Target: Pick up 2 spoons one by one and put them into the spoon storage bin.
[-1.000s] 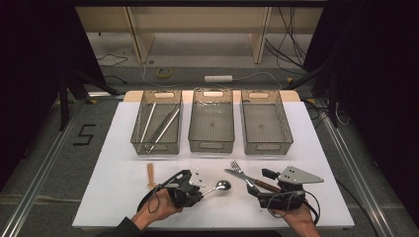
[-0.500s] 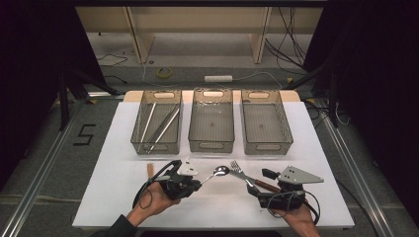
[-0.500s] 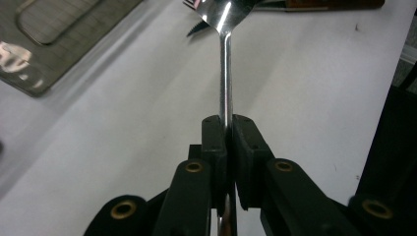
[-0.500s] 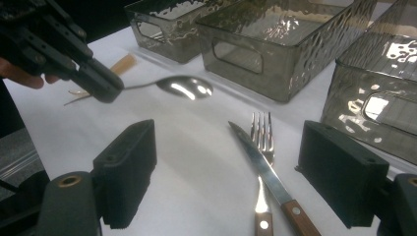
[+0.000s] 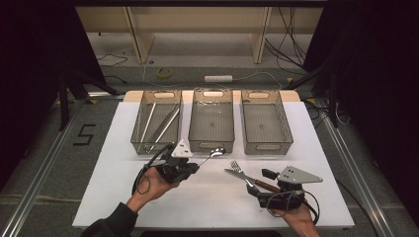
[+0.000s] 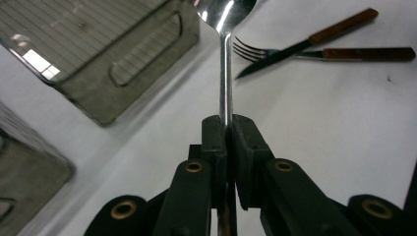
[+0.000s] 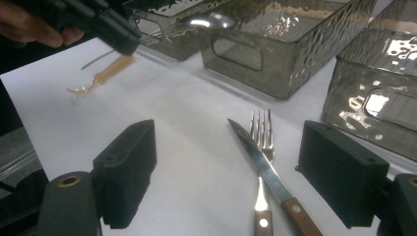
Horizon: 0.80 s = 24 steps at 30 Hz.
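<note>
My left gripper point(image 5: 196, 167) is shut on the handle of a metal spoon point(image 5: 213, 153) and holds it off the white table. The spoon's bowl hovers at the near wall of the middle bin point(image 5: 212, 144). In the left gripper view the jaws pinch the spoon point(image 6: 225, 59) at mid-handle point(image 6: 226, 129). My right gripper point(image 5: 261, 183) rests open at the front right. A wooden-handled knife point(image 7: 259, 158) and fork point(image 7: 261, 129) lie crossed between its wide-apart pads point(image 7: 129, 172), untouched. The right gripper view also has the left gripper point(image 7: 112, 27) and the spoon bowl point(image 7: 207, 20).
Three smoked-plastic bins stand in a row at the back: the left bin point(image 5: 140, 143) holds long thin utensils, and the right bin point(image 5: 267, 143) looks empty. An amber plastic utensil point(image 7: 103, 73) lies on the table near the left hand.
The left gripper has risen with the spoon and carried it away from the person, toward the middle bin. The right gripper, knife and fork have stayed put.
</note>
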### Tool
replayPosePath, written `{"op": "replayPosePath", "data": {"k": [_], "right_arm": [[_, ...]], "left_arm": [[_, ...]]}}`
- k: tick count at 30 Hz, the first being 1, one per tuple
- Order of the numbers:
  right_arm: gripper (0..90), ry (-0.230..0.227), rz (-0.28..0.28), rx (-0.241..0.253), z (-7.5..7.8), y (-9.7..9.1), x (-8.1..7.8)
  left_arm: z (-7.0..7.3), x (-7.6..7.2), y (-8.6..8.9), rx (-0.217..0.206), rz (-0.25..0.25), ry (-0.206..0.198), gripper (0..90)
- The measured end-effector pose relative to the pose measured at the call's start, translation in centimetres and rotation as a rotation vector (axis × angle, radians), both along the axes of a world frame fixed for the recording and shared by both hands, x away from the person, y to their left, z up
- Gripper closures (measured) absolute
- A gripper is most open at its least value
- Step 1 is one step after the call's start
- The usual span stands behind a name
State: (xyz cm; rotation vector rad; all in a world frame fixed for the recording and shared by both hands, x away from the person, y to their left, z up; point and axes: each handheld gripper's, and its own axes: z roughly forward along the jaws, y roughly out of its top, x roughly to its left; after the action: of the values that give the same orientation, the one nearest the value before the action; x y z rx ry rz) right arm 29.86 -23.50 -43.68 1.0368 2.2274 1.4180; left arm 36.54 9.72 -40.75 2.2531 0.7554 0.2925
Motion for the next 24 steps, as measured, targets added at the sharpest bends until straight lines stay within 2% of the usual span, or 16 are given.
{"op": "replayPosePath", "data": {"k": [12,24], "right_arm": [[23.2,0.002,0.0,0.003,0.0,-0.1,0.0],[23.2,0.003,0.001,0.007,0.0,-0.1,0.0]], "left_arm": [[2.1,3.1,0.5,-0.067,0.066,-0.051,84.0],[2.6,6.0,0.0,-0.082,0.105,-0.069,84.0]]}}
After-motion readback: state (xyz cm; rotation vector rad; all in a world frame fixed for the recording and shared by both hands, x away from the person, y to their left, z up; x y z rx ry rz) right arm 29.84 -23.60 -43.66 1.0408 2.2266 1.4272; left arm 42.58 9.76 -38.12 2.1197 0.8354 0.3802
